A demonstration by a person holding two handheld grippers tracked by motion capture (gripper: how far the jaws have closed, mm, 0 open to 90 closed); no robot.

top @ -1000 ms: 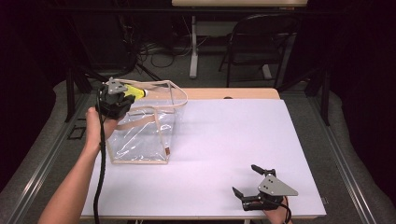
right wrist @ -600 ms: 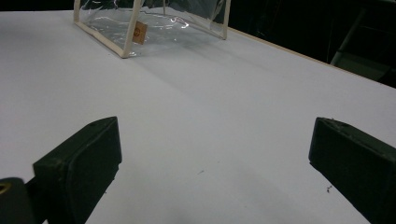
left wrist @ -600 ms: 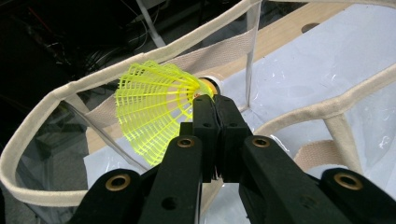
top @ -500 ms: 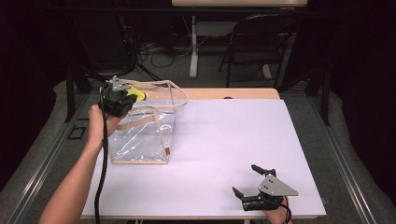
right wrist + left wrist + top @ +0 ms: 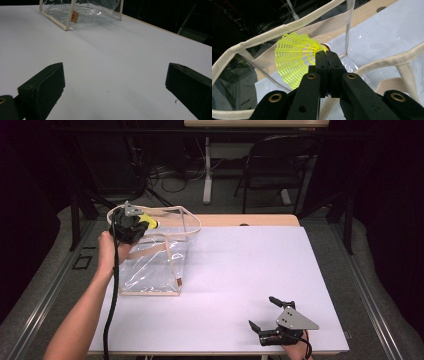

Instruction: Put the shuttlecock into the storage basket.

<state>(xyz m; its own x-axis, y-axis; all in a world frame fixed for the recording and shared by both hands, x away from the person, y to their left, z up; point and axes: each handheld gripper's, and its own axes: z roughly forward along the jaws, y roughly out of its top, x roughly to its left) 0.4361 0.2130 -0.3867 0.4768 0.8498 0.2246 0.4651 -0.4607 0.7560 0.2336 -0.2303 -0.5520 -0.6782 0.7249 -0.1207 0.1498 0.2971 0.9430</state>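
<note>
While left gripper (image 5: 327, 56), clamped on yellow plastic shuttlecock (image 5: 295, 58), has edged over clear cream-trimmed tote bag (image 5: 155, 265) below it, drop looks next; right gripper (image 5: 272, 312) idles, jaws apart.

We see a neon-yellow shuttlecock (image 5: 295, 60) with a lattice-patterned skirt, pinched in our black left gripper (image 5: 327, 62). The bag (image 5: 152, 265) at the desk's left edge is clear plastic, trimmed in cream webbing, with a small orange tag. The desk (image 5: 240, 270) is white with a pale wood far edge. Our right gripper (image 5: 265, 315) is black, topped by a grey plate.
</note>
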